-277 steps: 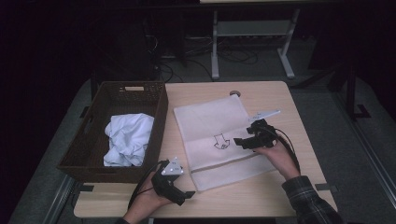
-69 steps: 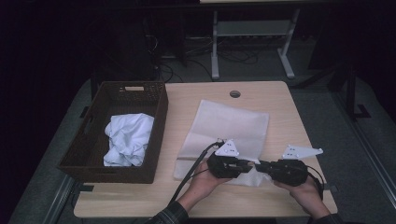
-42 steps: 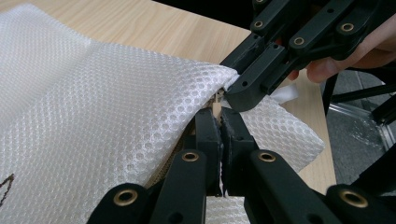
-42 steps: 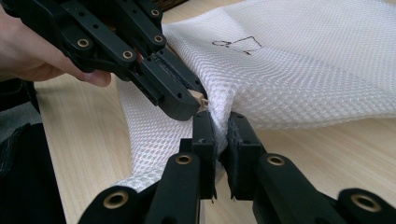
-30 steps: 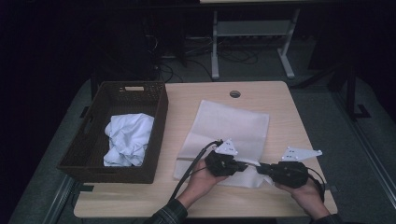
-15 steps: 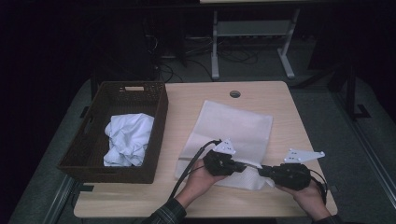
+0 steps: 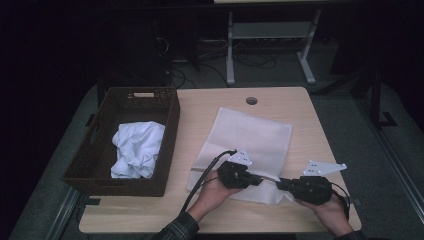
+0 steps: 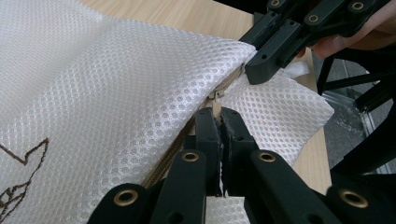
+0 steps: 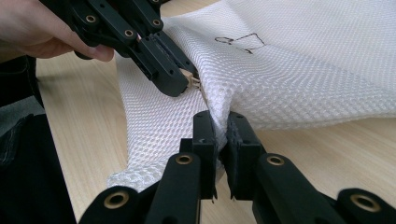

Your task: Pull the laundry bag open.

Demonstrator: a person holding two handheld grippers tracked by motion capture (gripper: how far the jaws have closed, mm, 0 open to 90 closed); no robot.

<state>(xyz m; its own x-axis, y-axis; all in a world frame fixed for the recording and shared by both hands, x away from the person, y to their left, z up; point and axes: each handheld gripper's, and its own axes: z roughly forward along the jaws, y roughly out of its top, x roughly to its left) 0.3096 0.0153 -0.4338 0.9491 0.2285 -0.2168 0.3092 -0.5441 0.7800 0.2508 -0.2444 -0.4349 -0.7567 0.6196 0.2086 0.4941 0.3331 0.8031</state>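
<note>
White mesh zippered laundry bag (image 7: 250, 145) flat on wooden counter (image 7: 210, 107) | left hand-held gripper (image 8: 219, 122) pinches beige zipper pull (image 8: 216, 108) to slide it | right hand-held gripper (image 9: 219, 122) clamps mesh edge, bracing against pull

High view: dim overall, surroundings nearly black beyond the table (image 7: 310, 125); mild grain, soft detail. Left gripper view: bright, even light from above, crisp on the mesh bag (image 8: 116, 93) weave, sheen on the raised fold (no blown-out glare). Nearest jaw links slightly soft. Right gripper view: equally bright; thin shadow under the bag's edge on the wood, far fabric blurred. Slight wide-angle stretch at both gripper views' edges.
</note>
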